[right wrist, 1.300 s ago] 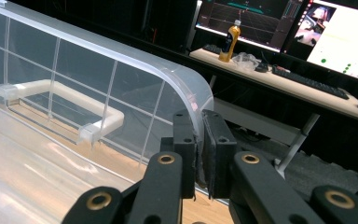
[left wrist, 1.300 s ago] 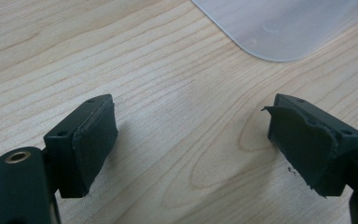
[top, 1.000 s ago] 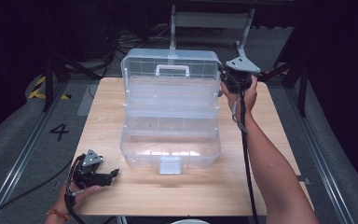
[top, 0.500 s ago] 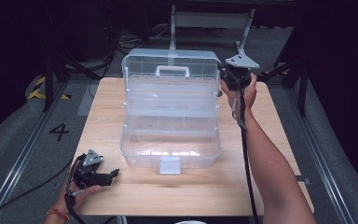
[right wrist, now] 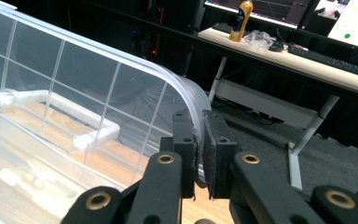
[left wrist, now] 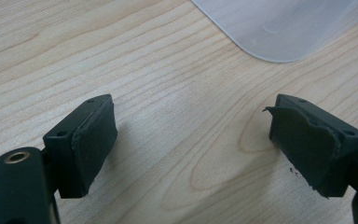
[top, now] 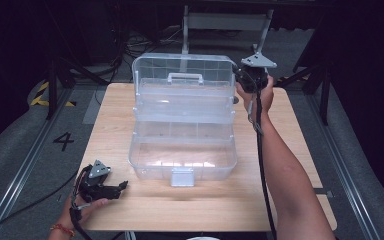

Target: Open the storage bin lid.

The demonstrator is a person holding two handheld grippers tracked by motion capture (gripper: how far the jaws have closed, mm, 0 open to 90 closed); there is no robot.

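A clear plastic storage box stands open in the middle of the wooden table, its lid raised upright at the back with a white handle on it. My right gripper is shut on the lid's right upper corner; in the right gripper view the rim of the lid runs between the closed pads. My left gripper rests low at the table's front left, open, with bare wood between its fingers. A corner of the box lies beyond it.
The box has a white latch at its front wall. Dark floor with cables and metal stands surrounds the table. A desk with keyboards and a bottle stands behind.
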